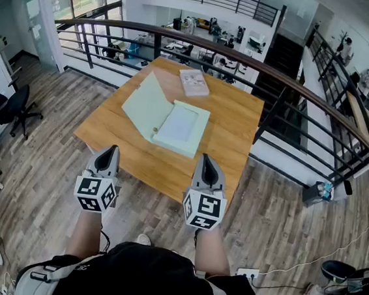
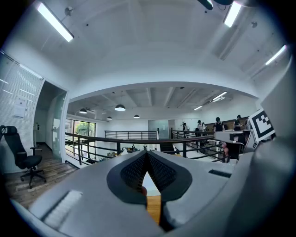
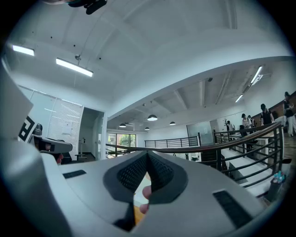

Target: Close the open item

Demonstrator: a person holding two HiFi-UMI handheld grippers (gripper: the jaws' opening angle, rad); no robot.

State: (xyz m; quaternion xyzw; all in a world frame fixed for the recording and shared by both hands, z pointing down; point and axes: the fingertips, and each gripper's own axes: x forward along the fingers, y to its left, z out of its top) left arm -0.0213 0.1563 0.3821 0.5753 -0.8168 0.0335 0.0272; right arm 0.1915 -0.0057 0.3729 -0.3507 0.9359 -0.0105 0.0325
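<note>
A pale green file box [image 1: 174, 124] lies open in the middle of the wooden table [image 1: 235, 132], its lid [image 1: 146, 105] raised to the left. My left gripper [image 1: 110, 150] and right gripper [image 1: 208, 159] hover side by side at the table's near edge, short of the box and touching nothing. Both are shut and hold nothing. In the left gripper view the left gripper [image 2: 147, 155] has its dark pads meeting at the tips, with a sliver of table below them. The right gripper [image 3: 148, 155] looks the same in its own view.
A book [image 1: 194, 82] lies at the table's far side. A dark metal railing [image 1: 289, 82] curves behind and to the right of the table. A black office chair [image 1: 15, 106] stands at the left. A power strip [image 1: 248, 273] with a cable lies on the wooden floor at the right.
</note>
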